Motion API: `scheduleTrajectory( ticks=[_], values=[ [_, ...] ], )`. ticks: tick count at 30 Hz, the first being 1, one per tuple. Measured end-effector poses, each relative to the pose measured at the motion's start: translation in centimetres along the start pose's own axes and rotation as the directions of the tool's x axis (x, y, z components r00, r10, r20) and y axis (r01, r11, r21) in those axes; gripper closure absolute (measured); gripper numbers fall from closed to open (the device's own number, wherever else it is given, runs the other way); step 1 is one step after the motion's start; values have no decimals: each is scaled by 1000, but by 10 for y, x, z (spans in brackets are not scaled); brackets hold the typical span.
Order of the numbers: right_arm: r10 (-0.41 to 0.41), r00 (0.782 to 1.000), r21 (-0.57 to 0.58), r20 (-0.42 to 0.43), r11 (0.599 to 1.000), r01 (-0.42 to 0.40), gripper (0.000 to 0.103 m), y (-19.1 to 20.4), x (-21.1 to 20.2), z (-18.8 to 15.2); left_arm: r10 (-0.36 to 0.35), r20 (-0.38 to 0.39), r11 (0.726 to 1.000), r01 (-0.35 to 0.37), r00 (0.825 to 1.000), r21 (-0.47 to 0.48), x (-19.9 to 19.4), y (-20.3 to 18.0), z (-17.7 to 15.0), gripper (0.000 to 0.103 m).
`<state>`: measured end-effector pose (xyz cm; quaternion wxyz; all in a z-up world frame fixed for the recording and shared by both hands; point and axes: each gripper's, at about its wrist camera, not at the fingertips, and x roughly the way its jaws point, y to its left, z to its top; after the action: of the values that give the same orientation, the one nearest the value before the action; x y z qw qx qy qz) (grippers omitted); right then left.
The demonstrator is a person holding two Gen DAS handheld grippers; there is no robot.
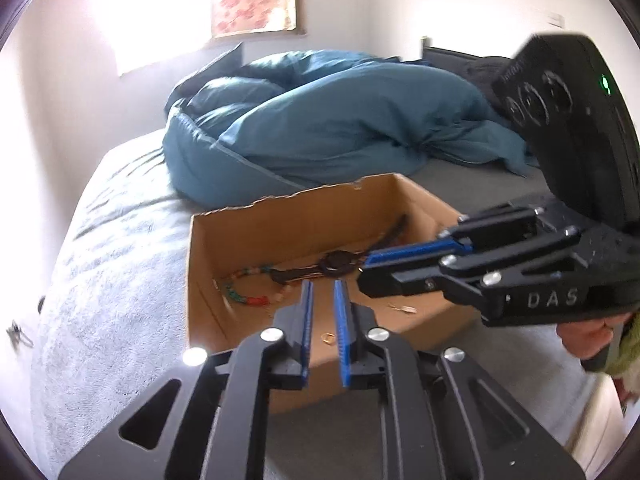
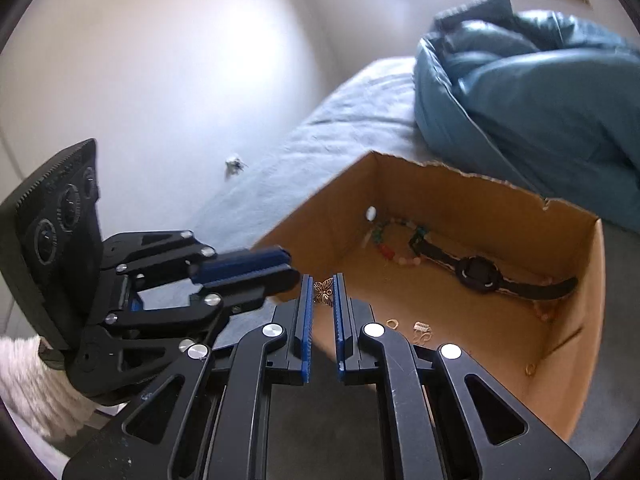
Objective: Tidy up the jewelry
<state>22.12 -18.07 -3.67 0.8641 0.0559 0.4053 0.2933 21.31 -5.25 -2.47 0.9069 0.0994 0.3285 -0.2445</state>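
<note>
An open cardboard box (image 1: 280,216) (image 2: 460,196) sits on the bed. Inside lie a black wristwatch (image 1: 338,262) (image 2: 478,272), a coloured bead bracelet (image 1: 248,298) (image 2: 394,246), a small gold ring (image 1: 328,337) (image 2: 393,323) and small gold earrings (image 2: 422,330). My right gripper (image 2: 323,290) is shut on a small gold butterfly charm (image 2: 323,291), held over the box's near edge. In the left wrist view the right gripper (image 1: 366,266) reaches in from the right. My left gripper (image 1: 322,292) hangs over the box's front, its jaws a little apart with nothing between them; the right wrist view shows it (image 2: 290,266) at the left.
A rumpled blue duvet (image 1: 320,120) (image 2: 528,92) lies behind the box. The bed has a pale grey cover (image 1: 120,248) and runs along a white wall at the left. A small white clump (image 2: 234,166) lies on the bed far left. A bright window (image 1: 156,8) is behind.
</note>
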Motion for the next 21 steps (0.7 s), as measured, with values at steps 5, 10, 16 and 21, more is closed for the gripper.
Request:
scheduleTrajectory(
  ticks=[5,10,16,21],
  values=[
    [7,1000,57,-29,998,-5,90,-18,28,9,23,-28,997,-25,999,-72,27,28,1,75],
    [8,1000,98,-23,995,-6,87,-29,23,4,23,-35,994,-27,999,-110,34,38,-5,69],
    [-24,999,115,35,993,20,81,-28,-11,-9,29,-3,994,-30,1000,-107,14,32,-9,65],
    [-114,988,102,108,989,103,73,-17,-51,-23,58,19,992,-56,998,-115,-5,28,-13,60]
  ],
)
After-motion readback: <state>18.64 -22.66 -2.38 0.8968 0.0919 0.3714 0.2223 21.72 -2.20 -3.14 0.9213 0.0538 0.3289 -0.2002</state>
